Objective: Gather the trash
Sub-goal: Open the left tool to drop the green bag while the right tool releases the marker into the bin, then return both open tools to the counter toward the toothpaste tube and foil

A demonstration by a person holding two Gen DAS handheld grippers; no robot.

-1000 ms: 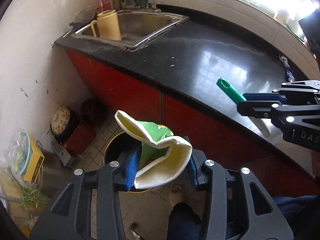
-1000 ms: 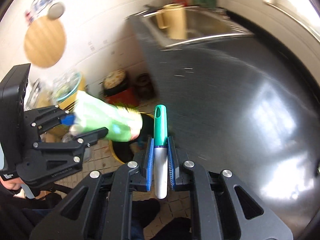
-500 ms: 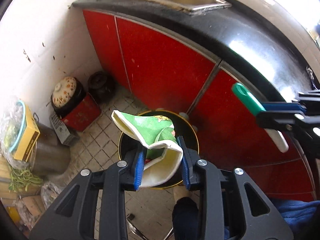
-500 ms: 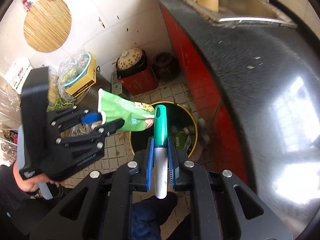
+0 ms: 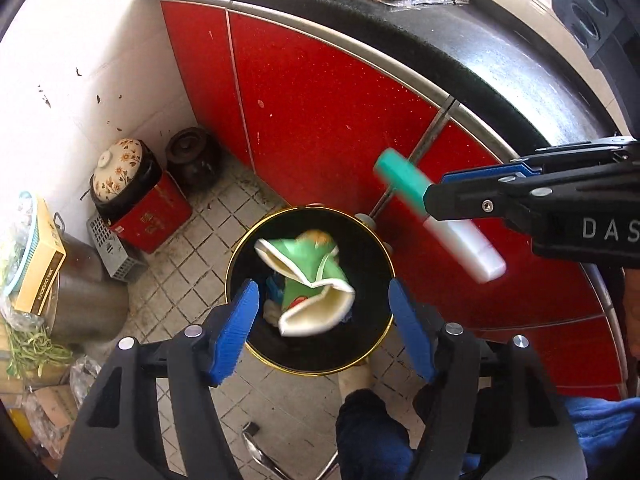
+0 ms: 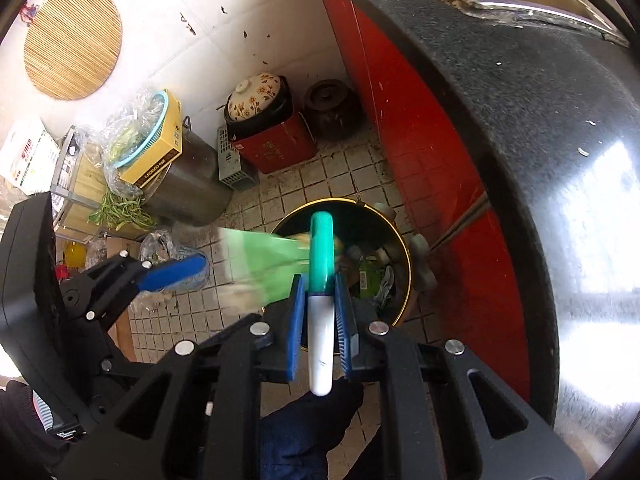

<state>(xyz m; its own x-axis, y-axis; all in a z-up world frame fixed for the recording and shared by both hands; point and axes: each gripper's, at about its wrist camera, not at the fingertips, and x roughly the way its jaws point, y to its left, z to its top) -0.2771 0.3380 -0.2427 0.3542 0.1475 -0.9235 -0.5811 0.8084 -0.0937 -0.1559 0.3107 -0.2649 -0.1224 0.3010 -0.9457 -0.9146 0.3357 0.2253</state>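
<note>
one bin [image 5: 236, 252], one green cup [image 5: 308, 280], one pen [image 5: 440, 216]. the left gripper [image 5: 320, 320] hangs over the bin, its jaws opening; the crushed cup lies between and beyond them, touching neither pad, over the bin's mouth. the right gripper [image 6: 320, 316] has its jaws clenched on the pen [image 6: 321, 292], beside the desk [image 6: 540, 120], above the bin [image 6: 404, 280].

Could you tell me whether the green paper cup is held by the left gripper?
No: the left gripper is opening, pads clear of the crushed green paper cup, blurred over the black bin.
</note>
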